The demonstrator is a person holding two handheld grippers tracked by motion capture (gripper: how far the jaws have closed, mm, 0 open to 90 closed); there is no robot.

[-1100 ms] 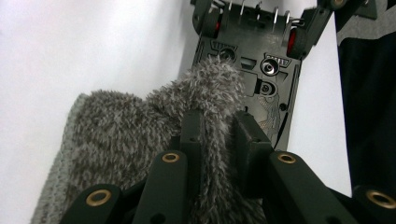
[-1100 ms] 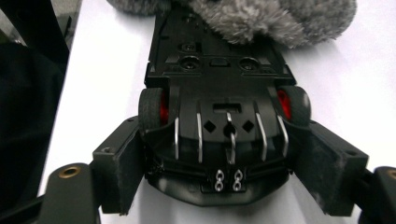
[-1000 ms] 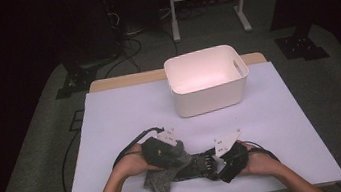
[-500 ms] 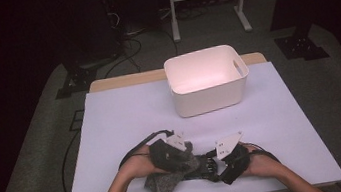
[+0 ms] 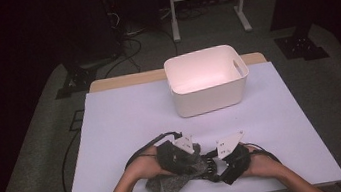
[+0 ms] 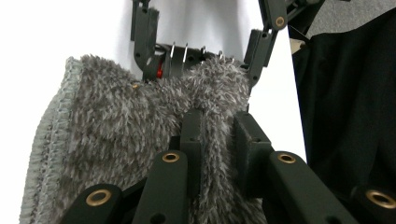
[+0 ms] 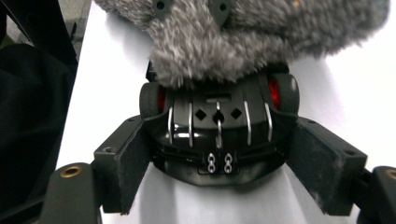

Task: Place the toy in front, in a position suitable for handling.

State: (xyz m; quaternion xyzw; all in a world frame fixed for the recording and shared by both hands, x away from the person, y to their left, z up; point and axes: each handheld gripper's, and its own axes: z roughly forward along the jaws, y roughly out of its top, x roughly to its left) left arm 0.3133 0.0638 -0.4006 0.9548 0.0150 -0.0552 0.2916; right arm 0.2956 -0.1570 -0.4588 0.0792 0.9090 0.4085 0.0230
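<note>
My left gripper (image 6: 219, 140): jaws pinched on the fuzzy grey cloth (image 6: 116, 140).
My right gripper (image 7: 224, 172): jaws clamped on the black toy car (image 7: 219, 126).
Cloth and car: near edge of the table (image 5: 126, 117), touching.
White bin (image 5: 207, 81): far side.

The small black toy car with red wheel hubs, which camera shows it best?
The right gripper view: the black toy car sits front and centre between the right gripper's jaws. The left gripper view shows a sliver of it beyond the fluffy grey cloth. In the high view I cannot make it out.
</note>
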